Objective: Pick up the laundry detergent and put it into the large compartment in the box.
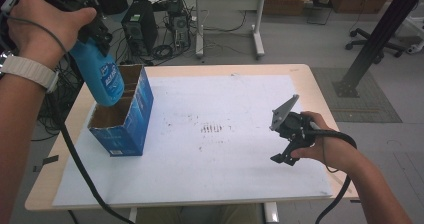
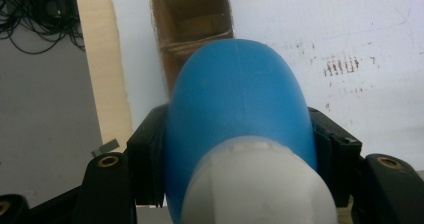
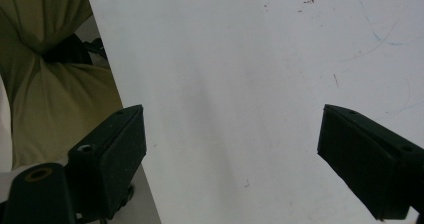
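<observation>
The left gripper (image 1: 92,31) is raised above the far-left part of the table (image 1: 310,91), its fingers (image 2: 145,154) clamped on the sides of a blue plastic bottle (image 1: 100,74) with a white cap (image 2: 255,184). The grip sits high on the bottle, near the cap end, so the rounded base hangs free below and can go first into an opening. The bottle tilts, its base pointing down at the blue cardboard box (image 1: 125,119), an open-topped carton with cardboard dividers inside. In the high view the base overlaps the box's open top about the middle; whether it has entered a compartment or hangs just over the rim I cannot tell. In the left gripper view a compartment opening lies straight beyond the bottle, which suggests it is being lined up for lowering in.

The box stands on the white sheet (image 1: 225,164) that covers most of the table, at the sheet's left edge, its long side running away from the person, so its compartments open upward under the left hand.

The right gripper (image 1: 287,151) rests low over the sheet, well to the right of the box, fingers (image 3: 115,154) spread wide with nothing between them. Held that far off, it probably waits out of the way, leaving the box unsteadied.
</observation>
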`<control>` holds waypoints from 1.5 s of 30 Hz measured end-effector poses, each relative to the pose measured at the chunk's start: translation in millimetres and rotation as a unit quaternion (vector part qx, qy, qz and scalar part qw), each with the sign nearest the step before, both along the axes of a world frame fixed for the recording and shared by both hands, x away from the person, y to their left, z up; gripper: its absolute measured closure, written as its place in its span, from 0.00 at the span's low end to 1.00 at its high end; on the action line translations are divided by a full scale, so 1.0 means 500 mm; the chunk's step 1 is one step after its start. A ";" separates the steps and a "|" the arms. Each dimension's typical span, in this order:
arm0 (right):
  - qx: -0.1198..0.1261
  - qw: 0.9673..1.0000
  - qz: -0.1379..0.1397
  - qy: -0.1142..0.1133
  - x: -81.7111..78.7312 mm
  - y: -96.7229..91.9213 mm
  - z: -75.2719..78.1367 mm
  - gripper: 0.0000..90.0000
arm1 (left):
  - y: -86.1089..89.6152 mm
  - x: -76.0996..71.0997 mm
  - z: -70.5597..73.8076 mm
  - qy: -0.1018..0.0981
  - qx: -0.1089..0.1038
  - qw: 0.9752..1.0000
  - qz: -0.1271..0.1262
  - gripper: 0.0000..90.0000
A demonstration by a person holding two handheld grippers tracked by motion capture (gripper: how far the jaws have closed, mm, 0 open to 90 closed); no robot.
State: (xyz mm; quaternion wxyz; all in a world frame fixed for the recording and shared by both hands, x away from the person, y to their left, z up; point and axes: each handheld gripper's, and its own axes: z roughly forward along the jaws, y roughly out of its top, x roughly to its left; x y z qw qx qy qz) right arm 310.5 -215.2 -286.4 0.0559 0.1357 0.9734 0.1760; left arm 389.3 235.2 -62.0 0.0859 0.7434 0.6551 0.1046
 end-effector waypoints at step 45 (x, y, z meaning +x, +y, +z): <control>-0.006 1.000 -0.009 0.005 0.000 -0.006 -0.012 0.14 | 0.036 0.037 -0.133 0.002 0.008 1.000 0.025 0.42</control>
